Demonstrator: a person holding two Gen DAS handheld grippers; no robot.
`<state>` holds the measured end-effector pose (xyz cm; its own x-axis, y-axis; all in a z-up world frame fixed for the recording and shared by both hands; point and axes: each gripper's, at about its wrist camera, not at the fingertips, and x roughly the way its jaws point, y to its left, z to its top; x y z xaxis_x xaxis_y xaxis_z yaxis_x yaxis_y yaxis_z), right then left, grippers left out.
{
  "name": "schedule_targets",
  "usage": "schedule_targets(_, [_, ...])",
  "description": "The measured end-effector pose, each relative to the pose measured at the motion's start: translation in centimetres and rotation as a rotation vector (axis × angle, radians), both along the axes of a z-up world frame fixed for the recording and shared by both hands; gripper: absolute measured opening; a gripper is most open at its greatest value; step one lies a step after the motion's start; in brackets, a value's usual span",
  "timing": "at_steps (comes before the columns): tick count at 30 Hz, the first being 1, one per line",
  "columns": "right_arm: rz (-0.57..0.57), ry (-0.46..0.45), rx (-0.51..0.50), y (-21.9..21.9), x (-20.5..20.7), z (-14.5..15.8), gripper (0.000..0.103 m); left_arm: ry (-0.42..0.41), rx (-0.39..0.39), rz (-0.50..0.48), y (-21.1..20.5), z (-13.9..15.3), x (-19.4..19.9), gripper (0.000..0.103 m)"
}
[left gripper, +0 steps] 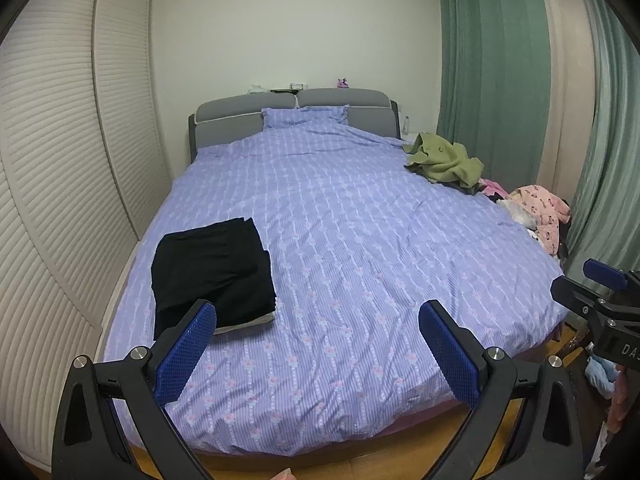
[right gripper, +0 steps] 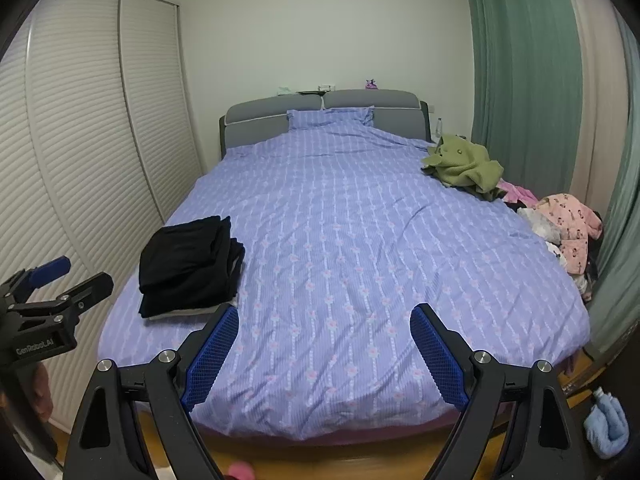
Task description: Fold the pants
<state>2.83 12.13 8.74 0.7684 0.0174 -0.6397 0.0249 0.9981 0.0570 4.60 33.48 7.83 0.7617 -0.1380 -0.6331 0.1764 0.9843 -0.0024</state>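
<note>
Jaws on both grippers are spread wide and hold nothing: left gripper [left gripper: 316,352] and right gripper [right gripper: 324,354] hang off the foot of the bed [left gripper: 340,240], clear of the cover. Black folded pants [left gripper: 214,272] sit in a stack on the bed's left side near the foot, over a pale layer that peeks out at the near edge; can't tell how many garments are in the stack. By the look of it that stack is finished, so the step in hand is likely fetching the next pair. Candidates are in the clothes pile [right gripper: 568,228] on the right edge of the bed, well apart from the stack: pink patterned item on top, dark fabric under it, with an olive green garment [left gripper: 446,162] further up toward the headboard. Which of those is pants I can't tell from here. Advice: go in with the right gripper since the pile is on its side, pinch one layer at a waistband or hem rather than a bunch, lift clear, then lay it flat on the open middle of the cover before folding. Keep it away from the black stack so nothing drags it askew. Green curtains [right gripper: 528,80] hang just behind the pile; watch for snagging.
</note>
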Motion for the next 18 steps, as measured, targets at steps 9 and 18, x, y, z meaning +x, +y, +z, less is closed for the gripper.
schedule_targets(9, [-0.014,-0.003,-0.006,-0.38,-0.53,0.37,0.089,-0.011,0.005,-0.018,-0.35,0.41,-0.03,0.103])
schedule_targets(18, [-0.020,0.002,-0.009,-0.53,-0.68,0.42,0.089,-0.018,0.007,-0.021,-0.75,0.46,-0.32,0.103])
